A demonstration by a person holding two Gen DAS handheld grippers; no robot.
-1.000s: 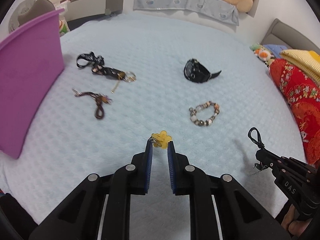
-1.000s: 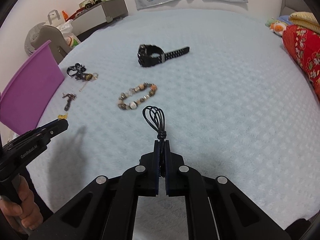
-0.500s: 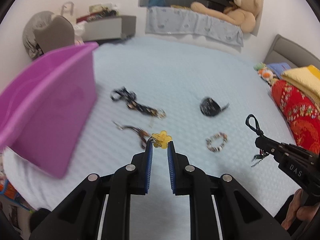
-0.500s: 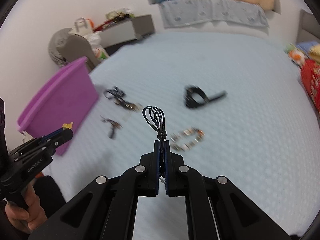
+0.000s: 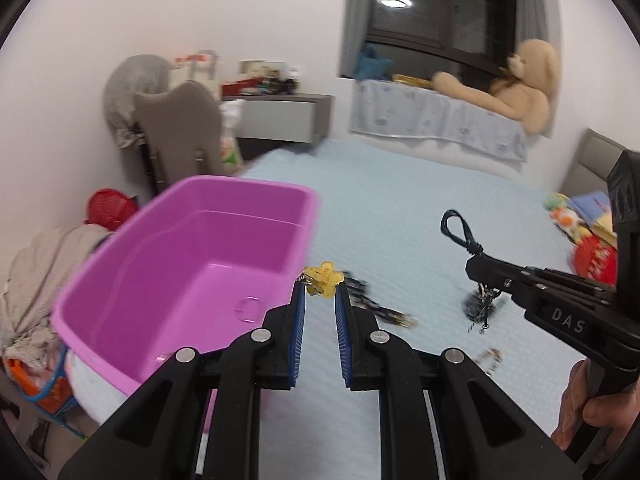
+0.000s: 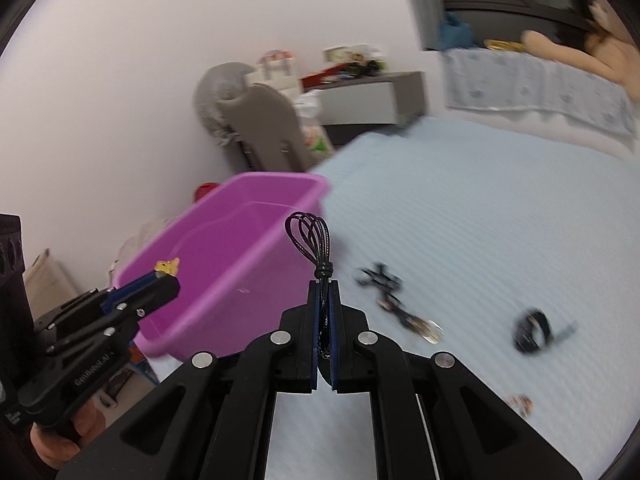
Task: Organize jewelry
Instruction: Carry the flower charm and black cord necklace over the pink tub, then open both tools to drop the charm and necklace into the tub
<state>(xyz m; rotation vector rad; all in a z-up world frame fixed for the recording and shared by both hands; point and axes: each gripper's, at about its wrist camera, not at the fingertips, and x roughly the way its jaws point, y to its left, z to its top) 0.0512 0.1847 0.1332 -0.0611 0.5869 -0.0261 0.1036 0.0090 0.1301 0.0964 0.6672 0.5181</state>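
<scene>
My left gripper [image 5: 320,294] is shut on a yellow flower-shaped charm [image 5: 324,279], held in the air beside the near right corner of a purple plastic bin [image 5: 192,256]. My right gripper [image 6: 324,286] is shut on a black looped cord necklace [image 6: 310,238], whose loops stick up above the fingertips, in front of the bin's [image 6: 240,248] right wall. A small chain [image 5: 482,312] dangles below the right gripper. On the light blue bedspread [image 6: 480,220] lie a black watch [image 6: 532,330], a black lanyard with a key ring [image 6: 396,300] and a beaded bracelet [image 6: 520,402].
The bin stands at the bed's left edge and looks empty inside. Behind it are a grey chair [image 5: 176,128], a grey cabinet [image 5: 280,116] and clothes [image 5: 36,280] on the floor. A teddy bear [image 5: 516,80] lies on the window ledge. Red bedding [image 5: 592,260] sits at the right.
Both grippers have risen from the bedspread and swung left toward the purple bin, each still holding its piece. The bin's inside has come into view.
</scene>
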